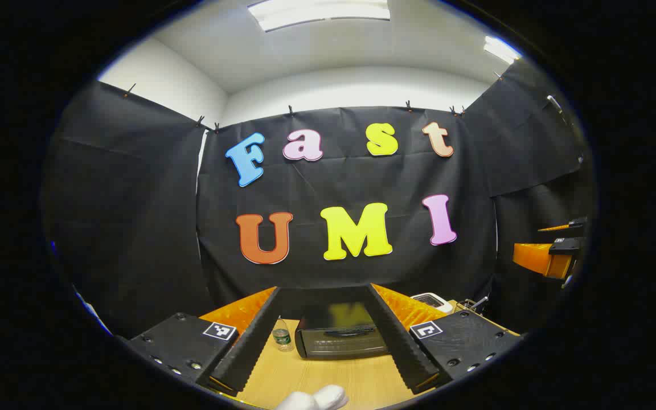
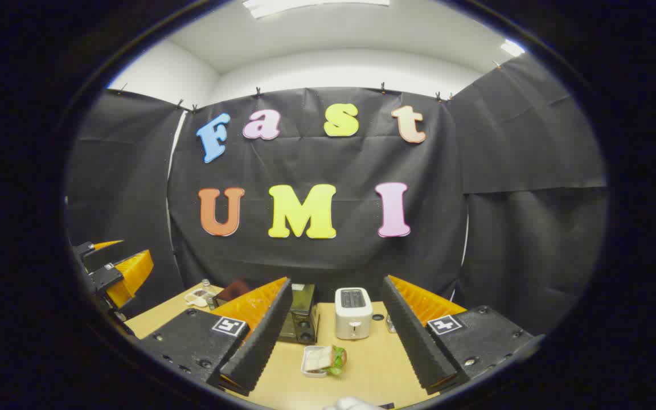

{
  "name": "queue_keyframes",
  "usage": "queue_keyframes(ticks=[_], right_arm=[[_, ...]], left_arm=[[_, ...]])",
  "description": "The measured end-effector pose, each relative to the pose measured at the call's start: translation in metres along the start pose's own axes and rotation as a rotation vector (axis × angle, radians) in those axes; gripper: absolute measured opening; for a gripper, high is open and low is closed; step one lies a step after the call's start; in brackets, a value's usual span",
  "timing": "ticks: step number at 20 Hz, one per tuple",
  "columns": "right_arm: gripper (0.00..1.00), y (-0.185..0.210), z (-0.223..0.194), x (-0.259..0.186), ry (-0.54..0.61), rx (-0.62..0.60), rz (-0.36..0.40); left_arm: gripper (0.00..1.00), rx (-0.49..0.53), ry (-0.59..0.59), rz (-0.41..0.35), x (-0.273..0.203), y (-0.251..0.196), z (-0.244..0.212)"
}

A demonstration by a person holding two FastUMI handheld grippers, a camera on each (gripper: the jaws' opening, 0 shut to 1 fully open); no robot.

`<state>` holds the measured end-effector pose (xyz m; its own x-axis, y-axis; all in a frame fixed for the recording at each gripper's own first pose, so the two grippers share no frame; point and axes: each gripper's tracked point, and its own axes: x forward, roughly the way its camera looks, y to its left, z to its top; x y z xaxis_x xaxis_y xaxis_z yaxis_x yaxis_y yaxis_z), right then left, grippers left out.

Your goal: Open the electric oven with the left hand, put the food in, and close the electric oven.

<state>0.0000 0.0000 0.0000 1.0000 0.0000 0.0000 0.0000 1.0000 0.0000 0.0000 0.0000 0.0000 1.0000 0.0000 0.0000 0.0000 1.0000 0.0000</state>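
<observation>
Bare table (image 2: 362, 364) lies before the oven (image 1: 342, 339); a bottle (image 1: 282, 336) stands just beside it.

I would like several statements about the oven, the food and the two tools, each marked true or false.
1. The electric oven has its door closed. True.
2. The left tool is shut on the oven handle. False: it is open, short of the oven, touching nothing.
3. The food tray lies on the table in front of the toaster. True.
4. The right tool holds the food. False: it is open and empty, with the tray on the table between its fingers in the picture.
5. A bottle stands on top of the oven. False: it stands on the table beside the oven.
</observation>
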Motion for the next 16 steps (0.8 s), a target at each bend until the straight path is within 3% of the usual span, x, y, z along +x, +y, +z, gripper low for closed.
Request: queue_keyframes(ticks=[1, 2, 3, 12, 13, 14, 16], right_arm=[[1.00, -0.002, 0.000, 0.002, 0.003, 0.000, 0.002], [0.90, -0.003, -0.003, 0.005, 0.009, 0.004, 0.003], [1.00, -0.006, -0.006, 0.008, 0.015, 0.011, 0.002], [1.00, -0.018, -0.012, 0.023, 0.033, 0.015, -0.008], [0.90, -0.019, -0.013, 0.025, 0.037, 0.016, -0.009], [1.00, -0.020, -0.016, 0.026, 0.040, 0.015, -0.009], [1.00, -0.022, -0.017, 0.030, 0.046, 0.016, -0.012]], left_arm=[[0.95, 0.006, 0.000, 0.008, 0.002, 0.002, 0.000], [0.95, 0.012, 0.000, 0.014, 0.009, 0.003, -0.001], [0.95, 0.015, 0.002, 0.018, 0.015, 0.004, -0.002], [0.95, 0.025, 0.017, 0.014, 0.034, -0.008, -0.012], [0.95, 0.027, 0.021, 0.014, 0.036, -0.008, -0.014], [0.95, 0.026, 0.027, 0.008, 0.039, -0.010, -0.018], [0.95, 0.028, 0.042, -0.001, 0.050, -0.015, -0.029]])
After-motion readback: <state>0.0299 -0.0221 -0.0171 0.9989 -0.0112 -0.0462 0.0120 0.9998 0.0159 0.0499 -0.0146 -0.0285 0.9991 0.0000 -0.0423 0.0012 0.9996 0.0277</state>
